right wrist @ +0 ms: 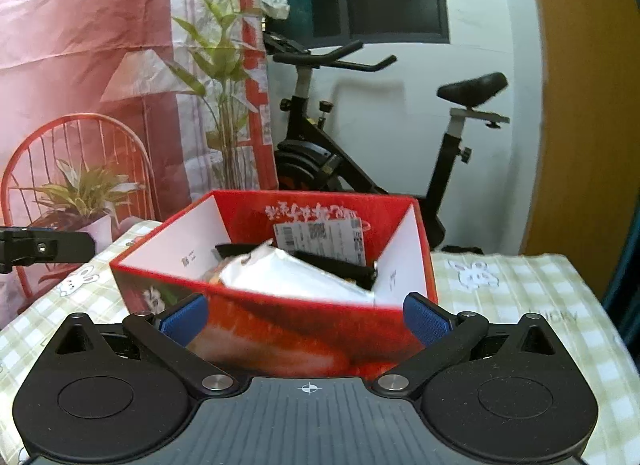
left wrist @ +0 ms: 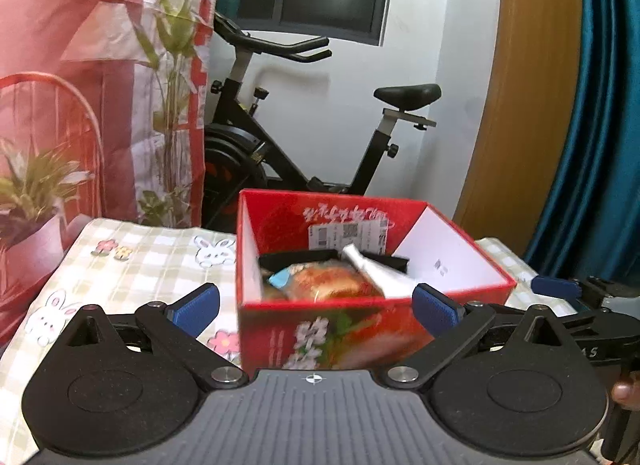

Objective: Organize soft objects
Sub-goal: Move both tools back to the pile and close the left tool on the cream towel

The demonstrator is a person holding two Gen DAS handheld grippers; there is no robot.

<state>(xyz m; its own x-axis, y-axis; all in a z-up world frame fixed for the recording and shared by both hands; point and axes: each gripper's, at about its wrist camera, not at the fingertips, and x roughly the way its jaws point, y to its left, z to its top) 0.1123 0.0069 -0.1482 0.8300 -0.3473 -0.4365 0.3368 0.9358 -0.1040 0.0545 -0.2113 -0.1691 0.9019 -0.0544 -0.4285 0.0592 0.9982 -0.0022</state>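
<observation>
I see a red box (left wrist: 320, 329) standing open on the checked cloth (left wrist: 132, 265) that covers the table, right in front of both tongs. Inside it lies a snack packet (left wrist: 332, 285) with an orange picture on it, and beside that, toward the right, a white packet (right wrist: 296, 277) propped at a tilt against the near wall. Behind them something flat and black (right wrist: 332, 265) lies across the bottom; I cannot tell what it is. A white label (right wrist: 320, 237) is stuck to the box's far inner wall.

My left tongs (left wrist: 316, 311) stand wide apart with nothing between the blue pads (left wrist: 200, 305); they sit just short of the box's near wall. My right tongs (right wrist: 304, 317) are likewise spread wide and hold nothing, with the box's near wall showing between their pads. In the left camera, the right tongs show at the far right edge.

Beyond the table stands a black exercise bike (left wrist: 304, 137) against the white wall. On the left hangs a pink printed sheet (left wrist: 80, 65) with plants on it, and on the right a blue curtain (left wrist: 600, 125) beside a wooden panel (left wrist: 532, 105).
</observation>
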